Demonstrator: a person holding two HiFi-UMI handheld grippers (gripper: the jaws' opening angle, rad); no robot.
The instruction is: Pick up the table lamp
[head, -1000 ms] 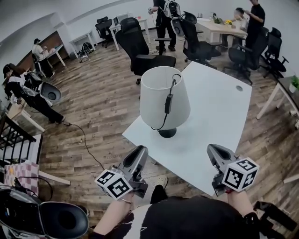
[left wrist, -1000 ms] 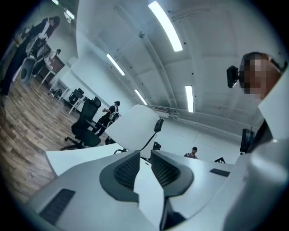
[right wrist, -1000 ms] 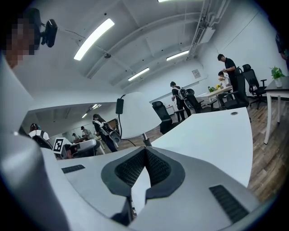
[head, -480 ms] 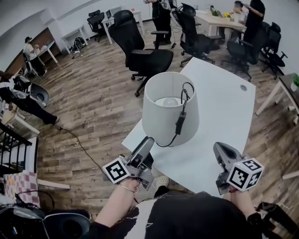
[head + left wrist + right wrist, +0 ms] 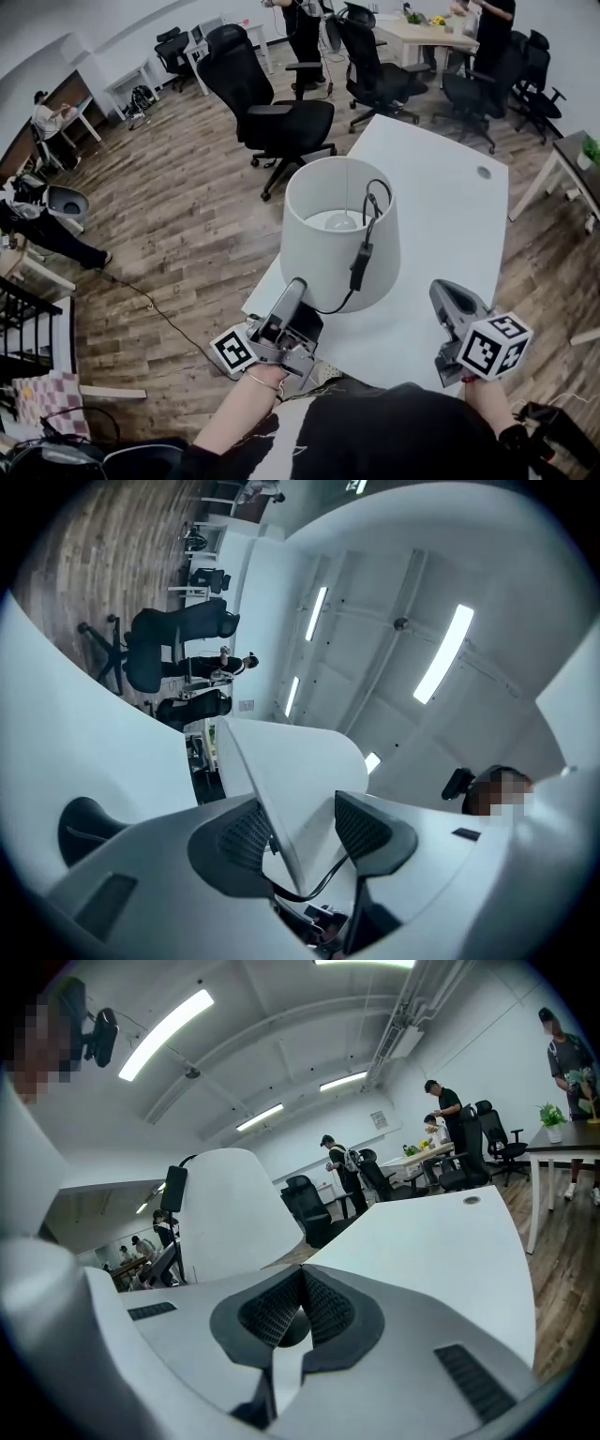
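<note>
**Left jaws round the lamp shade's rim, right gripper shut and empty**

Lower centre of the head view: the left gripper (image 5: 294,287) tilts up, its tips at the bottom rim of the shade (image 5: 330,246). In the left gripper view its fingers are spread, with the thin shade wall running between them. The wall sits close against the left-hand pad (image 5: 242,834), and there is a clear gap to the right-hand one. The jaws have just been closing but are not pinching the wall. The black cord (image 5: 314,885) loops just below the pads.

Lower right of the head view: the right gripper (image 5: 448,298) has its fingers pressed together with nothing between them. It is apart from the lamp, and in the right gripper view the shade stands at left of centre.

Centre of the head view: the table lamp (image 5: 339,234) is at the near-left corner of the white table (image 5: 441,202), its base hidden under the shade. The bulb (image 5: 339,222) shows through the open top. The cord hangs over the top rim and down the outside, with an inline switch (image 5: 359,265) on it.

Upper centre: a black office chair (image 5: 272,103) on the wood floor (image 5: 178,206). Top right: people (image 5: 492,23) at a far table (image 5: 422,37).
</note>
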